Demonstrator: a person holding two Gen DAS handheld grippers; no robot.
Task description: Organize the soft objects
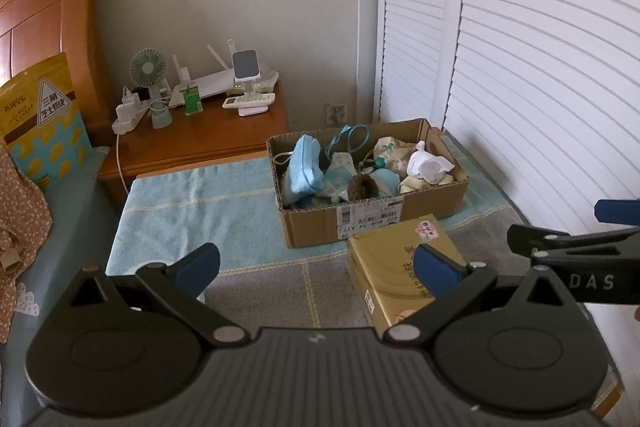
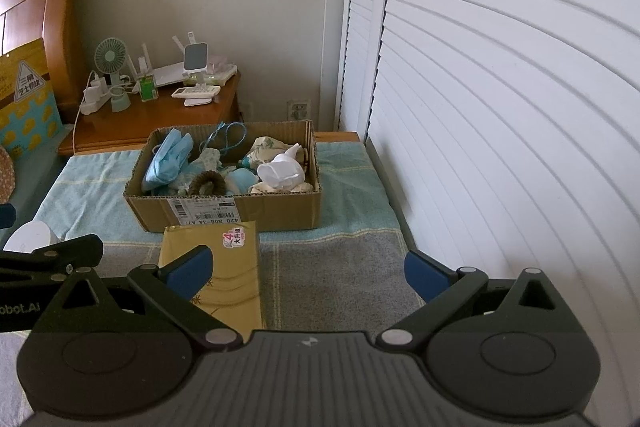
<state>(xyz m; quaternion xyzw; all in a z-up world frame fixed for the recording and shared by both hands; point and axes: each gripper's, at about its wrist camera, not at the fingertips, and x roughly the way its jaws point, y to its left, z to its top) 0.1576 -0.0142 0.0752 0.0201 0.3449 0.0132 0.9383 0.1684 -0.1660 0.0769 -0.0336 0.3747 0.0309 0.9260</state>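
The left tongs [image 1: 316, 269] hang above the near part of the bed, released, their blue-padded fingers [image 1: 200, 267] spread wide with nothing between them. The right tongs [image 2: 308, 269] hover alongside, likewise released and empty; in the left wrist view one of their black arms reaches in from the right edge, apart from the left pair.

Below both lies a blanket [image 1: 208, 203] spread over the bed, pale blue at the far end and grey nearer, crossed by thin yellow lines. On the grey part, just under the tongs, sits a flat gold box [image 2: 212, 267] with a small pink-and-white sticker at its far corner. Its far edge lies just beside the near wall of a cardboard box [image 1: 432, 203], which stands on the blue part toward the far right corner of the blanket, a shipping label on its near wall.

The soft things are all inside the cardboard box: a light blue pouch [image 1: 304, 167] at the left end, a blue cord [image 1: 352, 139] looped against the far wall, a brown hair tie [image 1: 362, 187] near the front wall, a floral cloth bag [image 1: 390, 149] at the back and a crumpled white cloth [image 1: 428, 163] at the right end. A round white object [image 2: 32, 237] shows at the left of the blanket; what it is cannot be told.

Beyond the bed's far edge stands a wooden nightstand [image 1: 208, 139] carrying a small green fan [image 1: 148, 71], a white router [image 1: 212, 83] and a remote [image 1: 248, 101]. White slatted doors [image 2: 500, 107] run along the right side.
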